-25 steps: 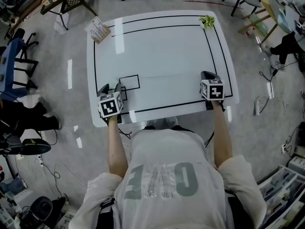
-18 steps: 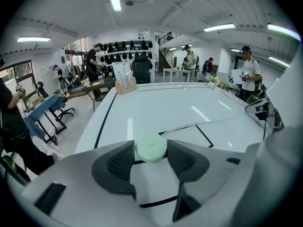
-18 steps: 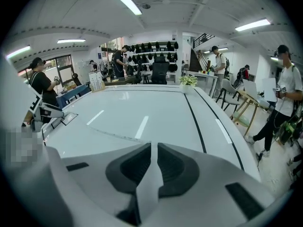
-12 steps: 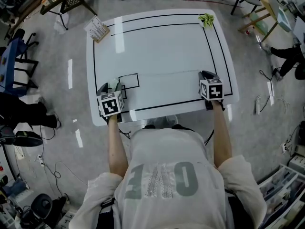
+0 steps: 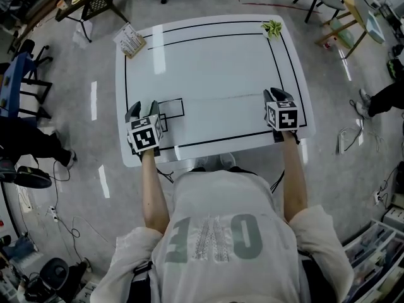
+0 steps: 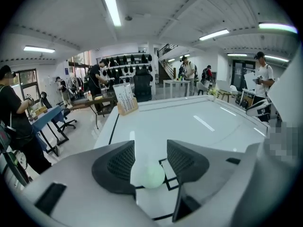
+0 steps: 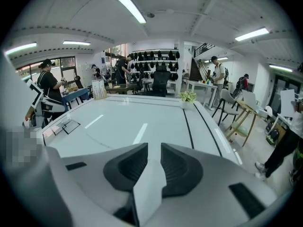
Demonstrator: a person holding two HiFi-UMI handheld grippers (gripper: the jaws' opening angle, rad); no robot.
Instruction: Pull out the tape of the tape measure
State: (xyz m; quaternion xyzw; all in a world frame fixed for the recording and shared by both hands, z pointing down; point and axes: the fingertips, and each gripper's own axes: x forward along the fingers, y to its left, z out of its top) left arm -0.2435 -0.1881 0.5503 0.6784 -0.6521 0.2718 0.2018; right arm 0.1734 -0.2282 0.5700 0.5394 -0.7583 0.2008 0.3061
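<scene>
Left gripper is anchoring the case, right gripper is letting the tape go.

At the 7 o'clock corner of the white rectangular table (image 5: 208, 55) with black border lines, my left gripper (image 5: 142, 108) is clamping its jaws on the small round pale-green tape measure (image 6: 152, 176). It is holding it beside the black-outlined rectangle (image 5: 172, 107), and I judge I am gripping the case so the pull has something to work against. From there a thin pale line (image 5: 221, 98), which I am taking for the drawn-out tape, is running across the table towards 4 o'clock. There my right gripper (image 5: 274, 94) is hovering with its jaws a little apart, having just been opening. Nothing is sitting between them. I judge I am releasing because the tape is already out.
</scene>
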